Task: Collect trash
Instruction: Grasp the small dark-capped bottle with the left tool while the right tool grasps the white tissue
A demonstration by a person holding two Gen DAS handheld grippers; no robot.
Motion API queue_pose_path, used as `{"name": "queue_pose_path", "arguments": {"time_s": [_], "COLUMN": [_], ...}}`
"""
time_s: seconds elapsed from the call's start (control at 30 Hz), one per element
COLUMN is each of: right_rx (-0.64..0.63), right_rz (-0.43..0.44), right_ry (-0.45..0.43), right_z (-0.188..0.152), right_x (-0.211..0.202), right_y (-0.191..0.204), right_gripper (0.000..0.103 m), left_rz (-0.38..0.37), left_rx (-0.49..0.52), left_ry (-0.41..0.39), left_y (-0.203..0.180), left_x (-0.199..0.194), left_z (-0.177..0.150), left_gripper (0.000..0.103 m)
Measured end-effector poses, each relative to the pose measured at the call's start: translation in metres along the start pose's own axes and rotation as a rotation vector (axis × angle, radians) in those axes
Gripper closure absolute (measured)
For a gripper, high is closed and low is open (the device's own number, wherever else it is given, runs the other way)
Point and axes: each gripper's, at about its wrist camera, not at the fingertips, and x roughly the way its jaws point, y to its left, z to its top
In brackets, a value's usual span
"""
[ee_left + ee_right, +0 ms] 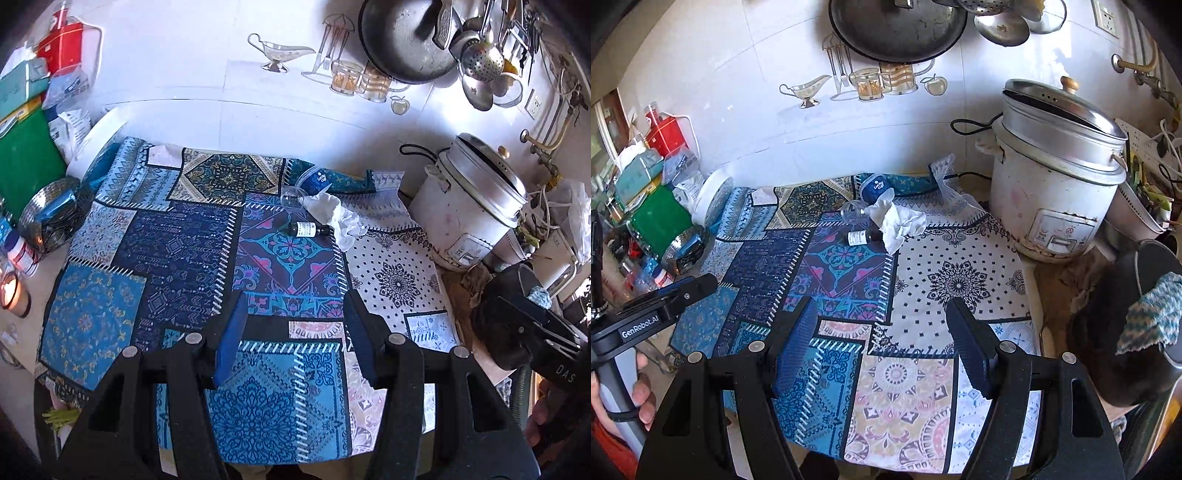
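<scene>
On the patterned cloth (pixel 177 258) near the wall lies a small heap of trash: a crumpled white tissue (pixel 340 218), a small dark bottle (pixel 308 229) on its side, a clear plastic cup (pixel 293 197) and a blue cup (pixel 317 179). The right wrist view shows the same tissue (pixel 897 219), bottle (pixel 860 236) and blue cup (pixel 875 186). My left gripper (pixel 295 295) hovers open over the cloth, well short of the heap, nothing between its fingers. My right gripper (pixel 881 301) is also open and empty, at a similar distance.
A white rice cooker (pixel 1056 184) stands at the right by the wall. A dark round container (pixel 1137 306) with a teal cloth on it sits at the near right. A steel bowl (pixel 48 214), boxes and a lit candle glass (pixel 13 293) crowd the left edge.
</scene>
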Motion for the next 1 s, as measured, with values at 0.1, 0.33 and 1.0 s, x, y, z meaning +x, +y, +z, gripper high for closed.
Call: {"name": "queue_pose_path", "arguments": {"time_s": [0.1, 0.33, 1.0], "right_rx": [0.017, 0.167, 0.325], "right_rz": [-0.031, -0.137, -0.171], "right_ry": [0.002, 0.062, 0.205], "right_z": [0.006, 0.012, 0.004], "right_x": [0.014, 0.053, 0.139], "right_y": [-0.007, -0.025, -0.068], "right_gripper": [0.034, 0.034, 0.034], "left_rz": [-0.012, -0.179, -0.232], "left_rx": [0.061, 0.184, 0.489], "left_ry": [0.044, 0.188, 0.408], "left_y": [-0.006, -0.010, -0.044], "left_x": [0.041, 0.149, 0.337], "left_z": [0.020, 0.071, 0.096], "left_gripper": [0.050, 0.050, 0.050]}}
